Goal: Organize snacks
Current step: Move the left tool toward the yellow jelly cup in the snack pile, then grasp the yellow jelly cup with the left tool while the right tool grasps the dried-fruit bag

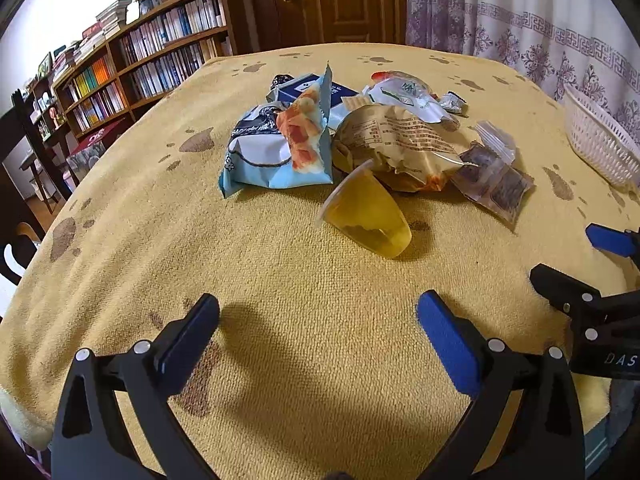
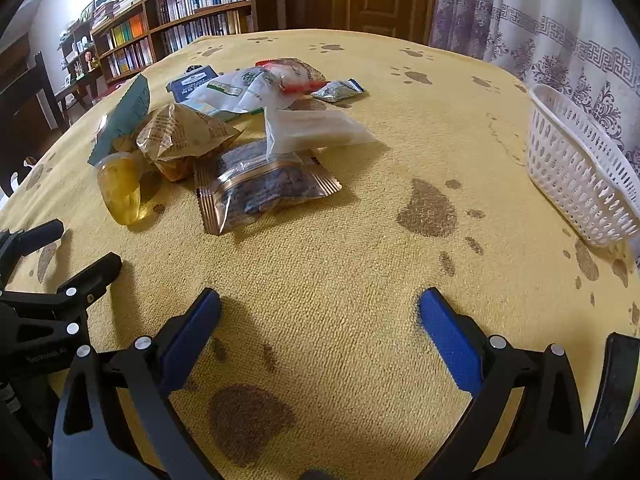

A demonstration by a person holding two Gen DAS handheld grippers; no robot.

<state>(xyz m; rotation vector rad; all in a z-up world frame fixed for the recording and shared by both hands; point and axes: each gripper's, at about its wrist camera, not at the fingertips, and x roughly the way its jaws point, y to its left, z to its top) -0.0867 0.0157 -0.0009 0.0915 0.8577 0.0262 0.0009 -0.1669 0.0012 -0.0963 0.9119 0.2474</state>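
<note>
A pile of snack packets lies mid-table on the yellow paw-print cloth (image 1: 280,280). Nearest my left gripper (image 1: 318,312) is a tipped yellow jelly cup (image 1: 368,216), also in the right wrist view (image 2: 120,188). Behind it lie a blue-white bag (image 1: 264,152), a crinkled brown bag (image 1: 396,140) and a clear packet of dark snacks (image 1: 492,180), the last also in the right wrist view (image 2: 268,188). A white packet (image 2: 316,130) lies behind that. My right gripper (image 2: 320,308) is open and empty over bare cloth. The left gripper is open and empty too.
A white plastic basket (image 2: 576,168) stands at the right table edge, also in the left wrist view (image 1: 600,140). Each gripper shows at the side of the other's view. Bookshelves (image 1: 152,52), a wooden door (image 1: 332,0) and a curtain (image 1: 520,20) stand beyond the table.
</note>
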